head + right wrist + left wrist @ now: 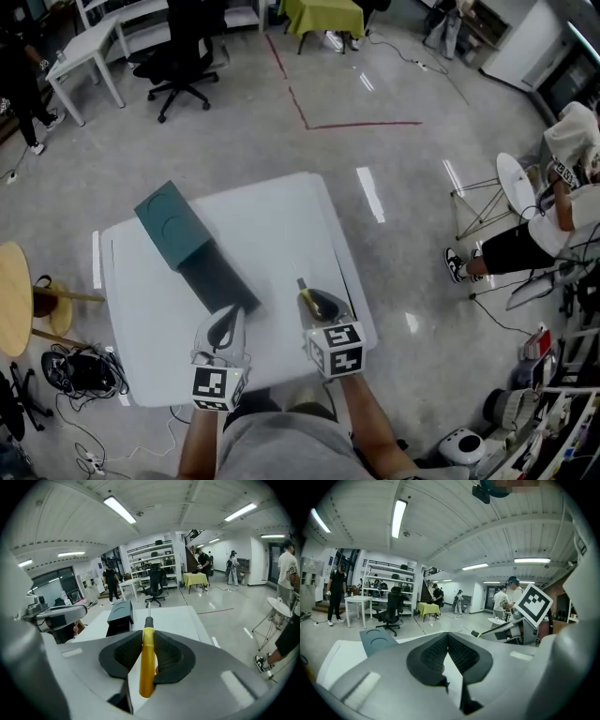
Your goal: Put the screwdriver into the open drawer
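I have the yellow screwdriver (pixel 147 663) clamped in my right tongs (pixel 319 305) over the tabletop (pixel 281 220), left tongs (pixel 447 637) closed and empty, and dropping it into the open drawer (pixel 217 277) is not yet done.

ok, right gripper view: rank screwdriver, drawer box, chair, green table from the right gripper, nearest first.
1. Screwdriver, held in the right gripper.
2. Drawer box, on the white table, left of centre.
3. Chair, on the floor beyond.
4. Green table, farthest, to the right.
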Demonstrator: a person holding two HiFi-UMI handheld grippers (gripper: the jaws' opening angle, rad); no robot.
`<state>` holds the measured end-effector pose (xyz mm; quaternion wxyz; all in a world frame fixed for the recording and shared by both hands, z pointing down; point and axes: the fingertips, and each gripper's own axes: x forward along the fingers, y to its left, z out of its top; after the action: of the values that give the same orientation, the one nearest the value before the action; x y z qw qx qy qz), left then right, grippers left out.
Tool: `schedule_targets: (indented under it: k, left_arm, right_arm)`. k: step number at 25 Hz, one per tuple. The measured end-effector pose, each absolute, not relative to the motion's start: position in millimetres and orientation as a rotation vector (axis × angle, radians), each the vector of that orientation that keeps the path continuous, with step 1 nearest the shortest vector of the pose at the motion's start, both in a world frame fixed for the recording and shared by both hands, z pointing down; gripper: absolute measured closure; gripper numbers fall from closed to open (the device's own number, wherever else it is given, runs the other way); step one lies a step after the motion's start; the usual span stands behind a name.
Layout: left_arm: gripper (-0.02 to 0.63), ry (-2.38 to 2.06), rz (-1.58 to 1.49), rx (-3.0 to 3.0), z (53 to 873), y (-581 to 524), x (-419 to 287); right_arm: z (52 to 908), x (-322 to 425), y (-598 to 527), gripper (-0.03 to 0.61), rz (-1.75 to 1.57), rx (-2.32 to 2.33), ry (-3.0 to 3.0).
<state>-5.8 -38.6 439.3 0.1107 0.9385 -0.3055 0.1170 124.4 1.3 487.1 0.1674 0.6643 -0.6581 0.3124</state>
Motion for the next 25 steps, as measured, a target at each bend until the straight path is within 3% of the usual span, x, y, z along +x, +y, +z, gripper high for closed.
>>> schedule_targets:
  k: [25]
  left_arm:
    - [0.603, -1.138, 0.247, 2.711, 406.4, -39.0, -93.2]
  right_arm:
    - [446.1, 25.1, -12.6, 0.499, 0.782, 1.734, -2.101]
